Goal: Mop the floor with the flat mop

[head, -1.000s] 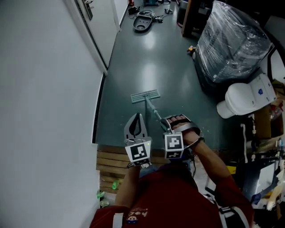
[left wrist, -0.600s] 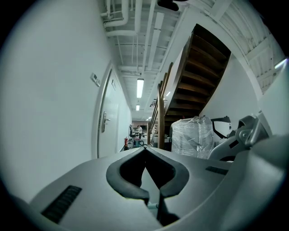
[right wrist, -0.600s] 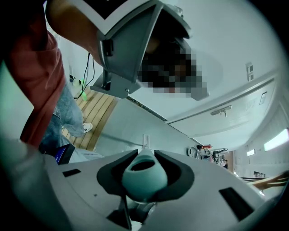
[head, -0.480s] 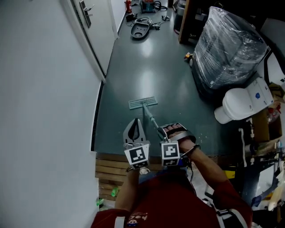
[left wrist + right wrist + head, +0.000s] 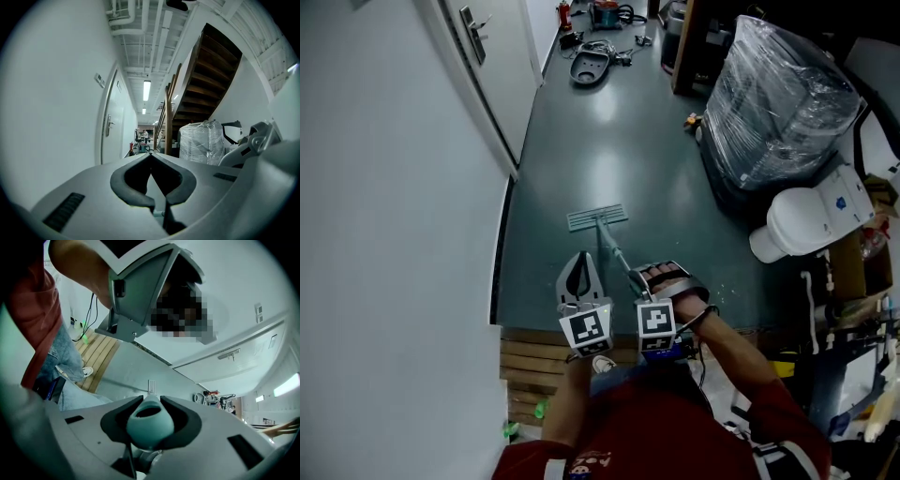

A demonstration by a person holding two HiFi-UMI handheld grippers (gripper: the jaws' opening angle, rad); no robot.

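The flat mop (image 5: 597,217) is seen as a pale, thin rectangle lying on the glossy dark-green floor (image 5: 609,131), well ahead of the grippers. Its slim handle (image 5: 619,249) slants back to the right gripper (image 5: 662,277). In the right gripper view its rounded teal tip (image 5: 150,423) is pinched between the dark padded fingers (image 5: 187,420). The left gripper (image 5: 584,261) is held just beside, its fingers (image 5: 127,180) pressed together at the ends with nothing between. The floor is bounded by a white wall (image 5: 394,234) on the left. A plastic-wrapped stack (image 5: 778,94) and a white rounded fixture (image 5: 802,220) stand on the right. Wooden slats (image 5: 534,361) lie at the near edge. A dark staircase (image 5: 206,84) is shown only in the left gripper view.
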